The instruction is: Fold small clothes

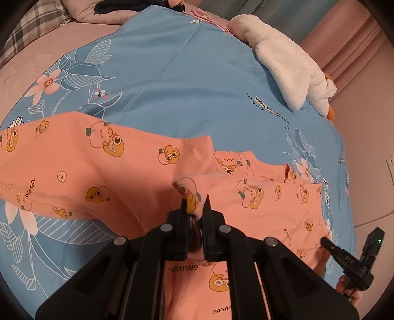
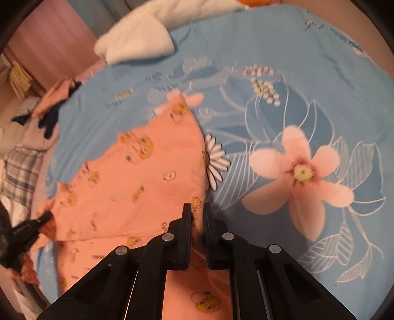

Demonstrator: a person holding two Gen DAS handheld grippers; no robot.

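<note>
A small salmon-pink garment [image 1: 98,167] printed with orange cartoon figures lies on the blue flowered bedsheet [image 1: 184,73]. Part of it is lifted and doubled over itself. My left gripper [image 1: 195,200] is shut on a raised fold of the cloth near the garment's middle. In the right wrist view the same garment [image 2: 147,177] spreads out to the left. My right gripper [image 2: 197,205] is shut on the garment's edge, with cloth showing between its fingers. Each gripper shows in the other's view: the right gripper [image 1: 326,242] at the garment's lower right corner, the left gripper [image 2: 45,217] at its far left.
A white plush toy [image 1: 283,61] with orange feet lies at the sheet's far right edge. A plaid pillow [image 1: 32,24] and dark clothes [image 1: 128,6] sit at the head of the bed. More clothes [image 2: 54,108] are piled beyond the sheet. A large pink flower print [image 2: 300,169] marks the sheet's bare part.
</note>
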